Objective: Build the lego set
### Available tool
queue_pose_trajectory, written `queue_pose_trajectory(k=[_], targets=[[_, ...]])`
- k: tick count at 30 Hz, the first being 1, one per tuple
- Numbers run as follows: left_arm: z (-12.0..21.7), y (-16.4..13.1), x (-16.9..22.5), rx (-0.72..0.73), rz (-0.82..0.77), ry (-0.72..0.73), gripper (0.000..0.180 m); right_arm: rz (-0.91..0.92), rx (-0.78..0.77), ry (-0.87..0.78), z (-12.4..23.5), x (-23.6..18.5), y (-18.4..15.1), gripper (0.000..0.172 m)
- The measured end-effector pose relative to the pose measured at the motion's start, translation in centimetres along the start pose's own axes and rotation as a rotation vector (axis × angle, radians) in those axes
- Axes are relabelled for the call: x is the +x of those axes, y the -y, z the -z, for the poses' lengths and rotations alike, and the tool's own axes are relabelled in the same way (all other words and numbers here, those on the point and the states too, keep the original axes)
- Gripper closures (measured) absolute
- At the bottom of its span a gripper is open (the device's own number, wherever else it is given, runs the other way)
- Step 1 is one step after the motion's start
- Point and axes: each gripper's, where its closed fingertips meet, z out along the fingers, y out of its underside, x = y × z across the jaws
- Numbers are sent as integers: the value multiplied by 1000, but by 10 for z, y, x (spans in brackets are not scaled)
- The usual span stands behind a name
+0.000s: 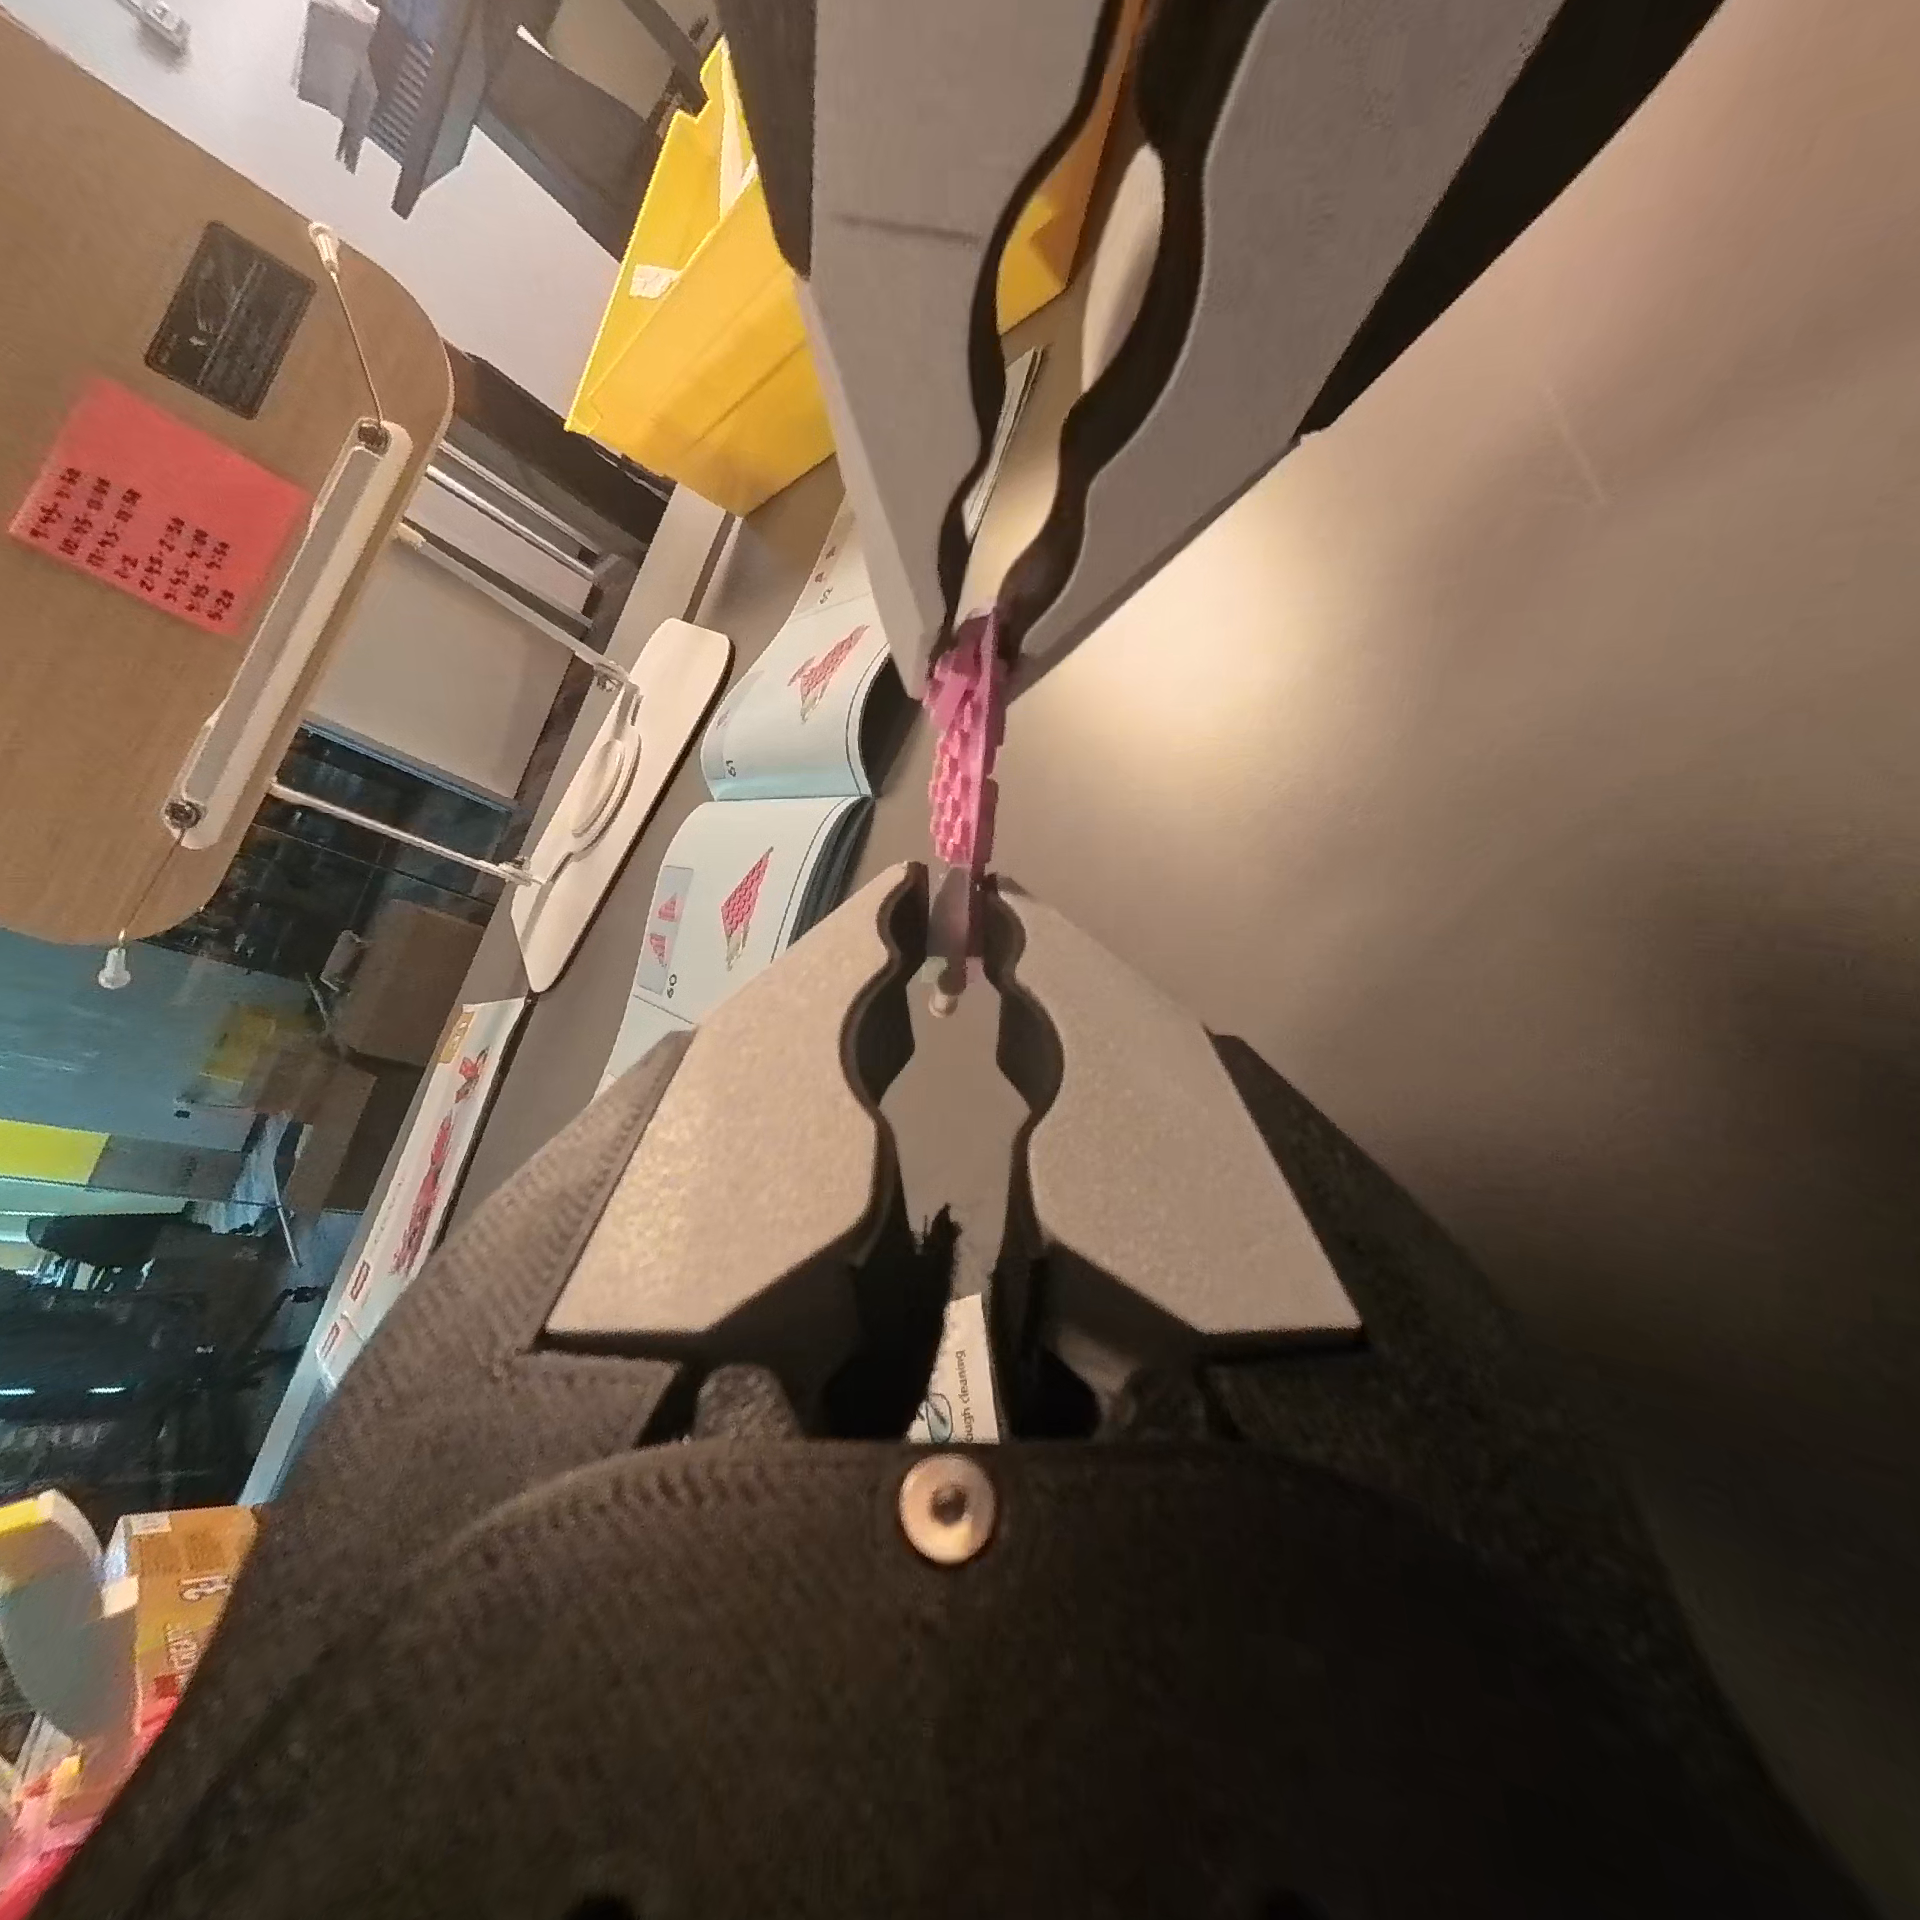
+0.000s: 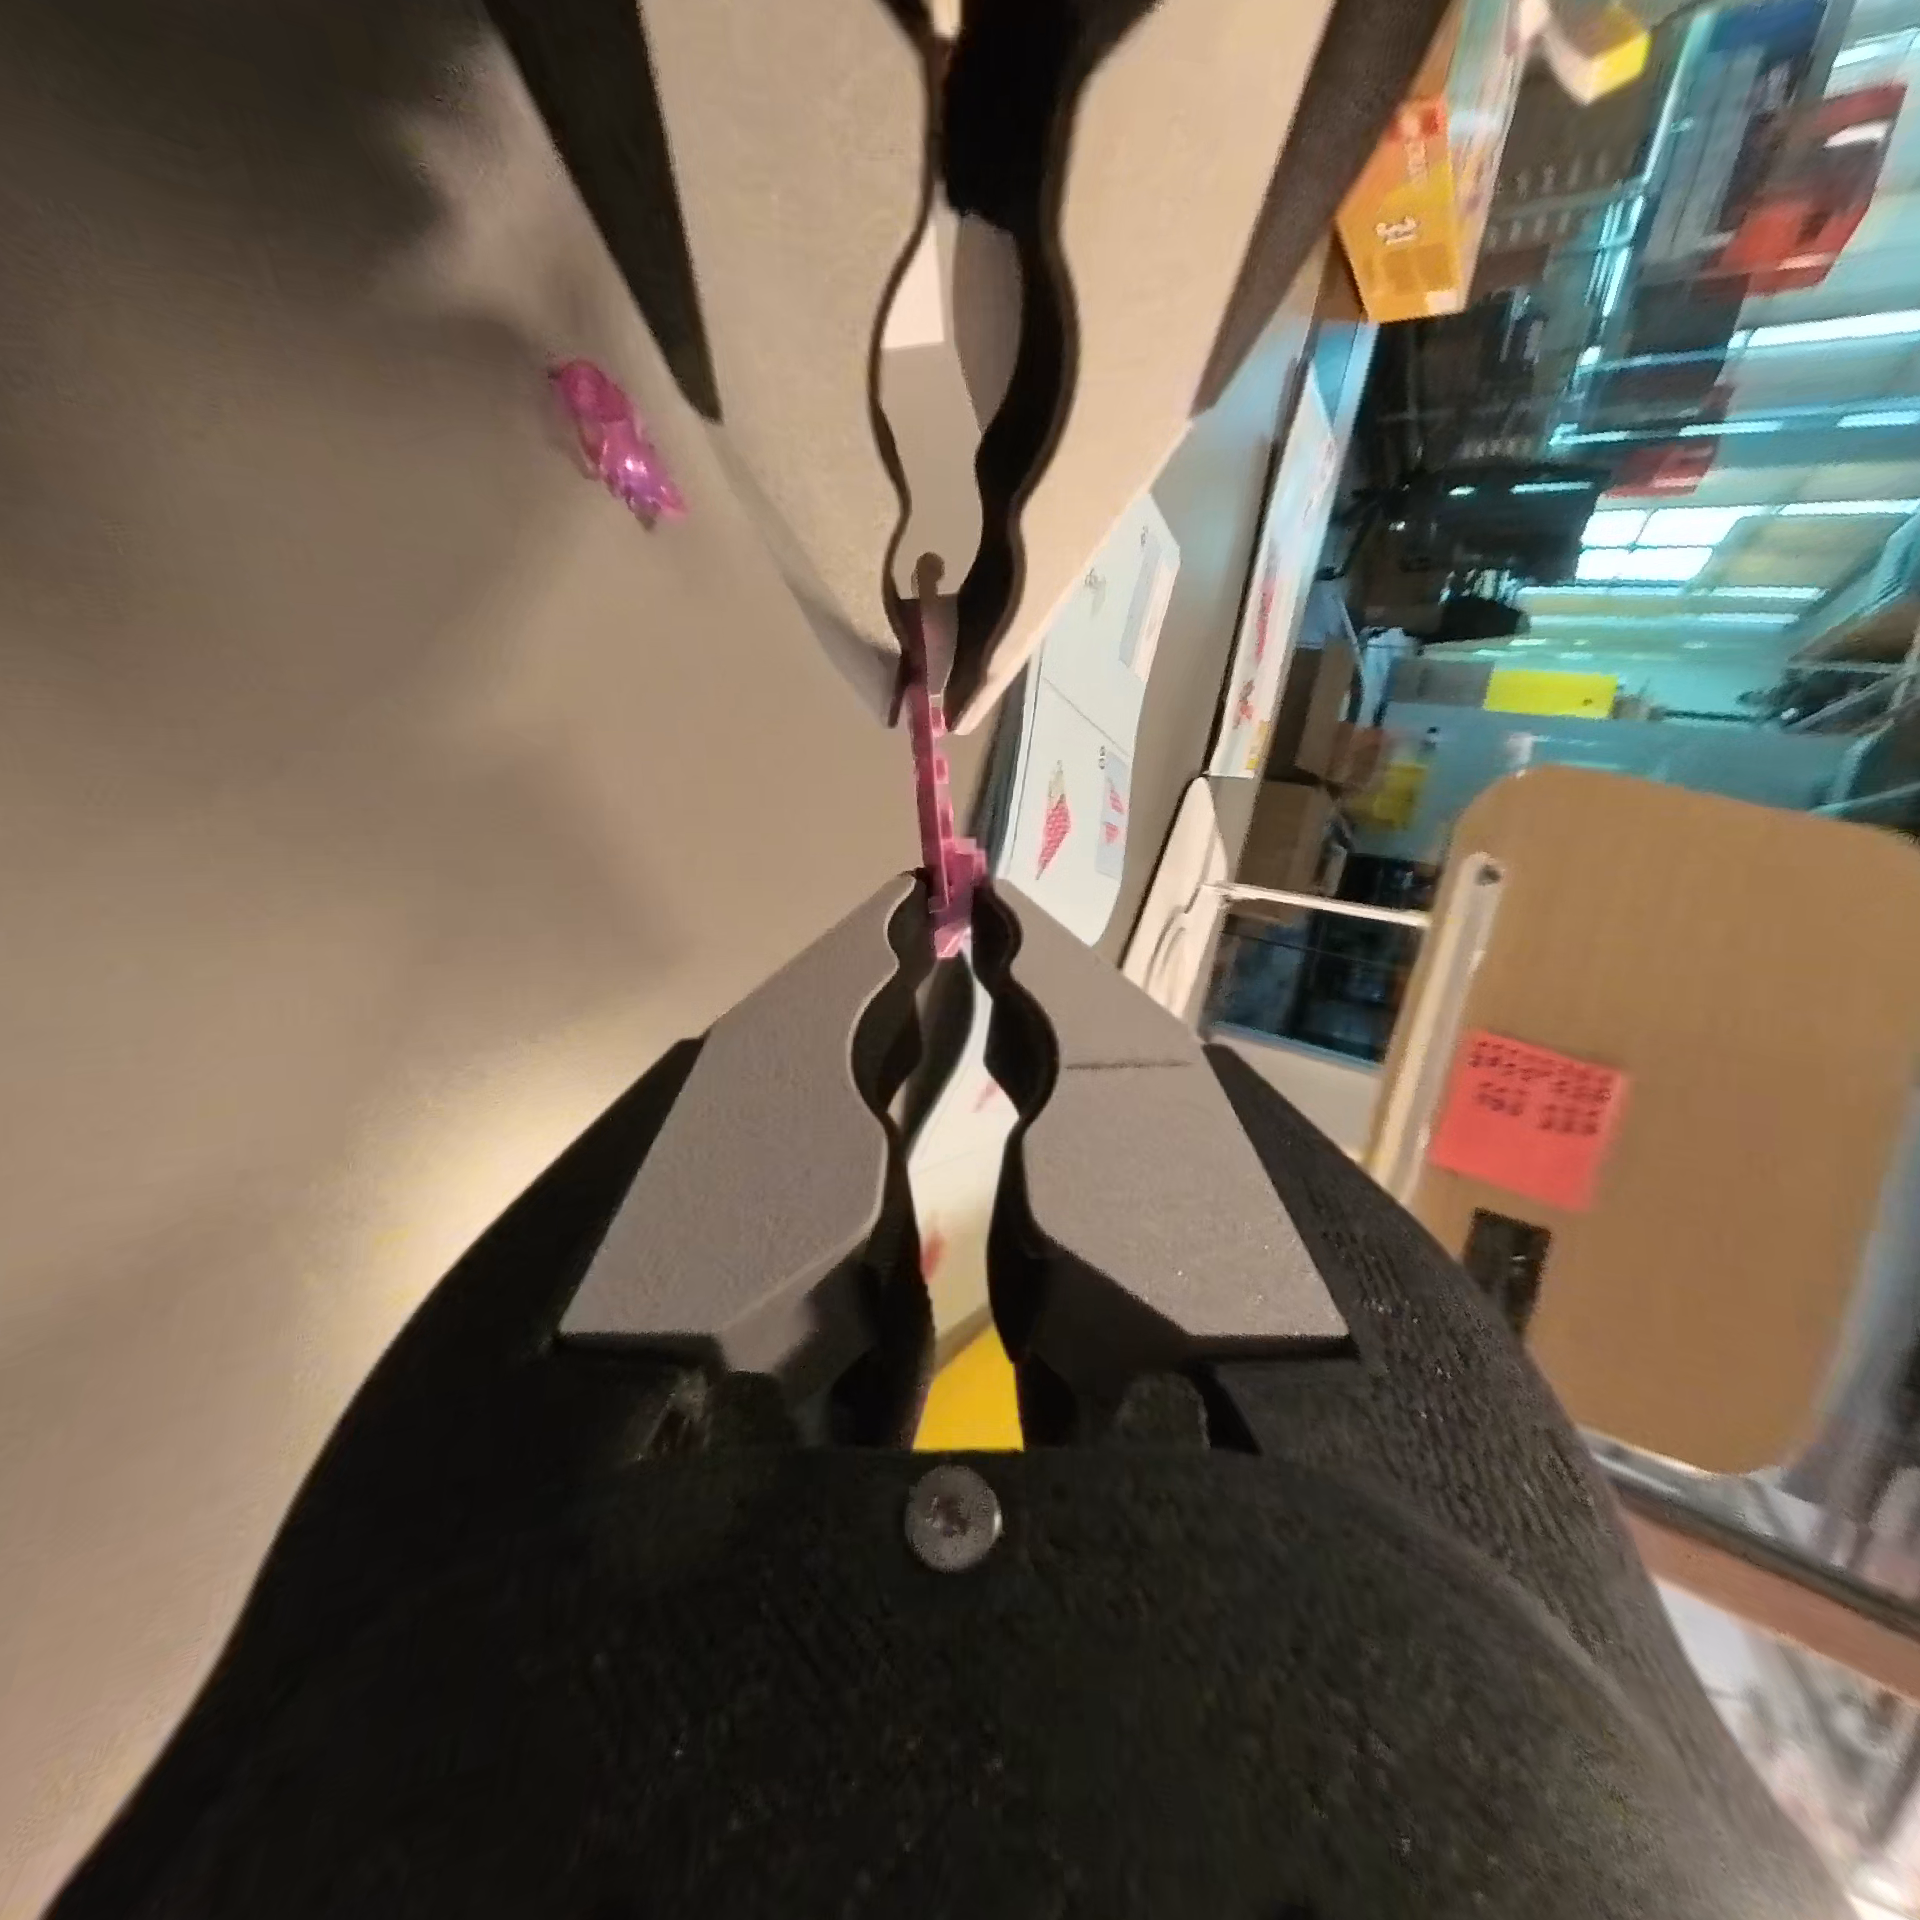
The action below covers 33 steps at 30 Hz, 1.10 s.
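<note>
My left gripper (image 1: 958, 906) and my right gripper (image 2: 945, 914) face each other tip to tip above the grey table. Each is shut on one end of the same flat pink studded brick plate (image 1: 966, 769), which spans the short gap between them. In the right wrist view the plate (image 2: 940, 790) shows edge-on, with a small stepped pink piece at my right gripper's end. A small pale peg (image 1: 943, 1000) sticks out behind the plate inside my left gripper. The opposite gripper's grey fingers (image 1: 894, 468) fill the top of each view.
An open instruction booklet (image 1: 748, 883) lies on the table beside a white stand base (image 1: 613, 800). A yellow bin (image 1: 707, 343) is behind. A loose pink brick cluster (image 2: 618, 447) lies on the table. A wooden board with a red note (image 2: 1662, 1091) stands nearby. The grippers are tip to tip, or close to it.
</note>
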Motion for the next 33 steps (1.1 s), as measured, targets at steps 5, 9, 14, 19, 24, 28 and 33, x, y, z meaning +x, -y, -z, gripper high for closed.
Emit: queue_pose_trajectory(k=[5, 9, 14, 19, 24, 28, 33], targets=[[-1, -1, 4, -8, -27, -7, 172, 154, -17, -3, 1, -4, 0, 168], [-1, 0, 3, -8, -51, 6, 172, 64, -3, 30, 0, -5, 0, 167], [0, 2, 2, 5, -55, 8, 173, -207, 52, 91, -1, -4, 1, 156], [3, 4, -2, 16, -70, 24, 172, -241, 37, 55, 2, 0, -3, 130], [38, -6, -39, -7, -107, 188, 173, -487, 108, 70, 18, 5, -6, 124], [98, -55, -69, -118, -139, 367, 172, -796, 348, 361, 16, -28, 45, 131], [161, -101, -75, -172, -109, 467, 173, -874, 477, 616, -9, -55, 112, 131]])
